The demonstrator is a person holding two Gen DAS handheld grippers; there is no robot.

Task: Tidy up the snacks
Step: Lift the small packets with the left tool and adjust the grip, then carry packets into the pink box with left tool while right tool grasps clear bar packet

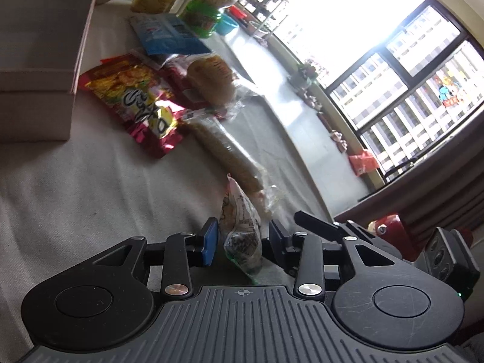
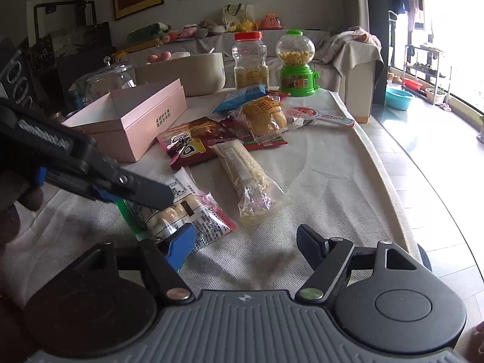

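Observation:
My left gripper has its fingers on both sides of a clear snack bag with a pink and green edge, standing on edge between them; the jaws are part open and the right pad is apart from the bag. In the right wrist view the same bag lies on the cloth with the left gripper over its left end. My right gripper is open and empty, low over the cloth beside that bag. An open pink box stands at the left; it also shows in the left wrist view.
On the cloth-covered table lie a red chip bag, a long clear cracker pack, a yellow bread bag and a blue bag. A red-lidded jar, green gumball dispenser and beige bowl stand behind.

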